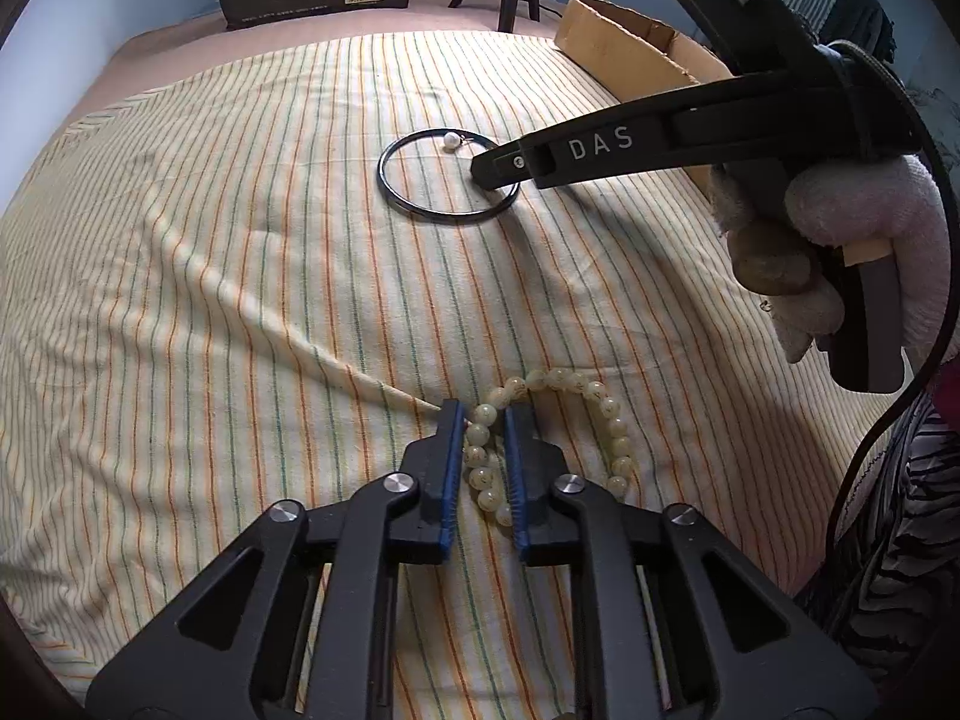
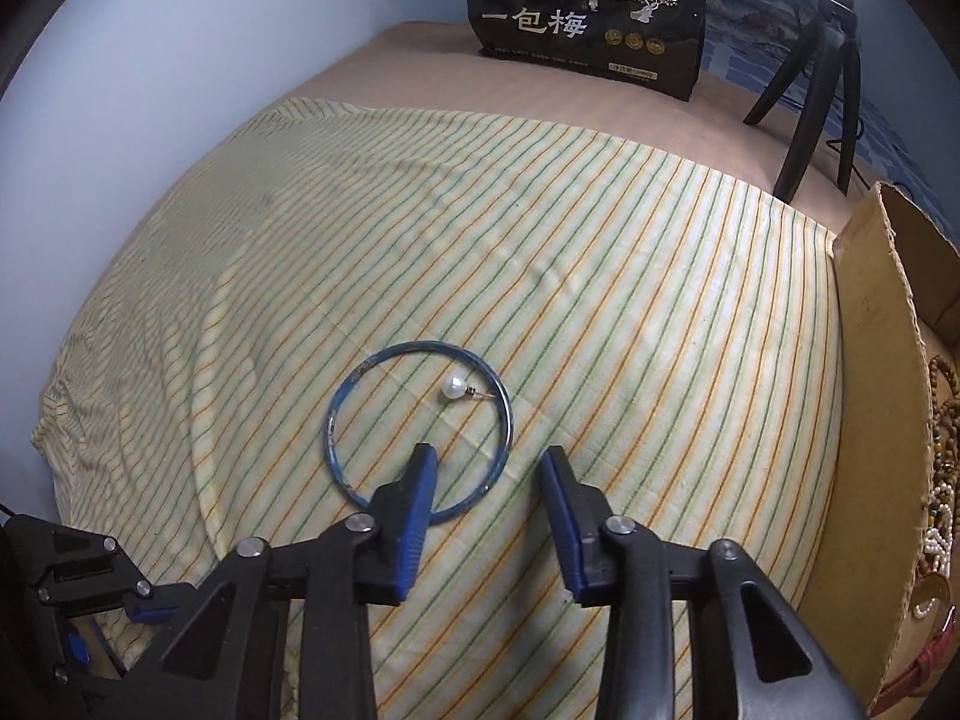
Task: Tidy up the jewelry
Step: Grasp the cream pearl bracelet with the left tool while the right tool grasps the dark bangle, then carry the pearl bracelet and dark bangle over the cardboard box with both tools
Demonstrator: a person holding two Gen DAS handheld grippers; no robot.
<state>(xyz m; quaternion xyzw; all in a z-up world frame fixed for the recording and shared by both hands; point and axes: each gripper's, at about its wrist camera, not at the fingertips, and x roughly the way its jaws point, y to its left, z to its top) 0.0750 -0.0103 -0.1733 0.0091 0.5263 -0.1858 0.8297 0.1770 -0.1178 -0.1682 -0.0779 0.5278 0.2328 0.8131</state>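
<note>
A striped cloth (image 1: 240, 276) in yellow, green and orange covers a bed or table. On it lie three pieces of jewelry.

Nearest the left wrist camera, the left gripper (image 1: 487, 420) points steeply down with its blue-padded fingers (image 1: 451, 456) drawn close together around one side of a bead bracelet (image 1: 600, 402) of pale cream beads. Several beads sit between the pads, which appear to press on them; the rest of the loop curls off to the right on the cloth.

Farther back lies a thin blue bangle (image 2: 420, 429), flat on the cloth. Inside its ring, near the far right edge, rests a pearl earring (image 2: 453, 387) with a short metal post.

The right gripper (image 2: 487, 459), held by a hand in a pale fuzzy glove (image 1: 852, 210), comes down over the near part of the bangle. Its fingers stand partly open. One finger (image 2: 414, 492) covers the ring's near rim and the other sits just outside the ring; whether they touch it cannot be told.

A cardboard box (image 2: 882, 360) stands at the right edge of the cloth, holding more beaded strands. At the back are a black snack bag (image 2: 588, 18) with Chinese lettering and a small black tripod (image 2: 822, 84).
</note>
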